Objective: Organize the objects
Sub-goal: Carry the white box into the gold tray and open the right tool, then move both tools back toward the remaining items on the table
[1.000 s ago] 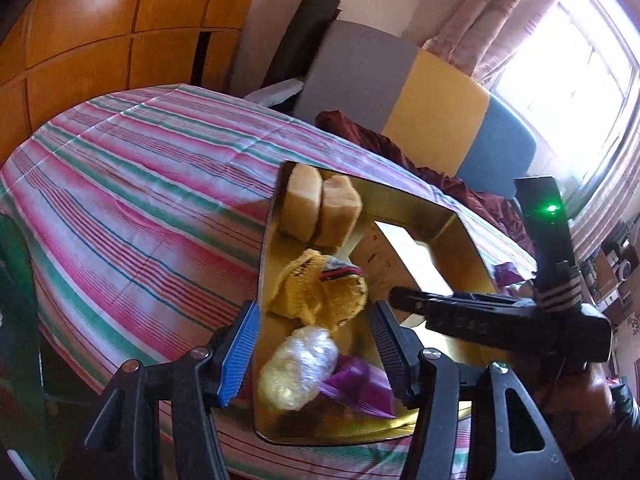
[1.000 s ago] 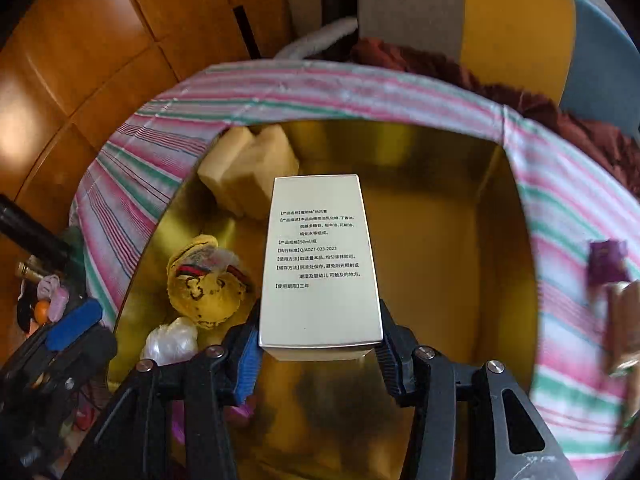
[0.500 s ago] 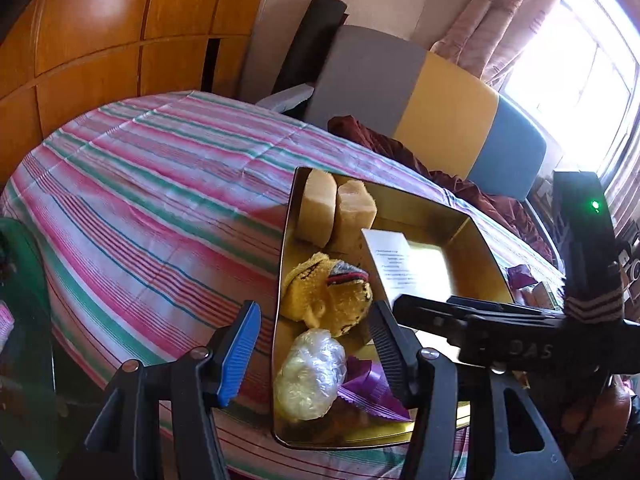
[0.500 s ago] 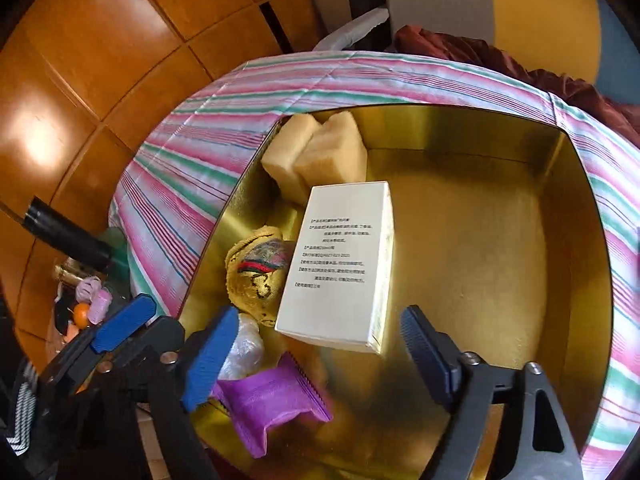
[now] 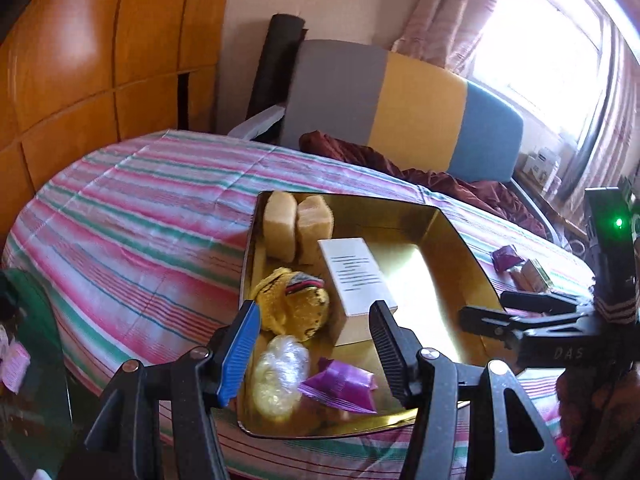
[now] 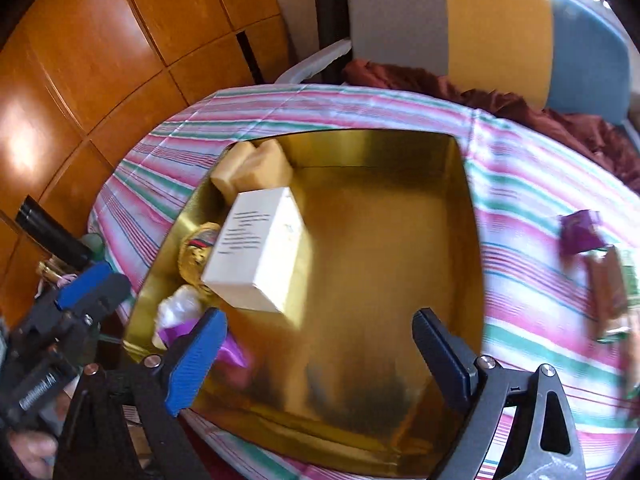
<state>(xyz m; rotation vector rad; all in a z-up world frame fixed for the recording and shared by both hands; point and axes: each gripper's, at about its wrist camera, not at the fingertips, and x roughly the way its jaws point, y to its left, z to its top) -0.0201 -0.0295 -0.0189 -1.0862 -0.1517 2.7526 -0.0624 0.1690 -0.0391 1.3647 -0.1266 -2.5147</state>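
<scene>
White box [image 6: 256, 248] lies in the gold tray [image 6: 400, 240], left of centre, beside the yellow toy [image 5: 292, 304]. My right tongs [image 6: 320, 360] are opening, empty; left tongs [image 5: 312, 344] half open, empty. Next, probably the blurred purple packet [image 6: 580, 230] at right: approach squarely.

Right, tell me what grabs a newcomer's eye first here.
A shiny gold rectangular tray sits on the striped pink-and-green tablecloth. A white printed carton lies inside it beside a yellow knitted toy, clear of the right gripper, whose fingers are opening.
</scene>
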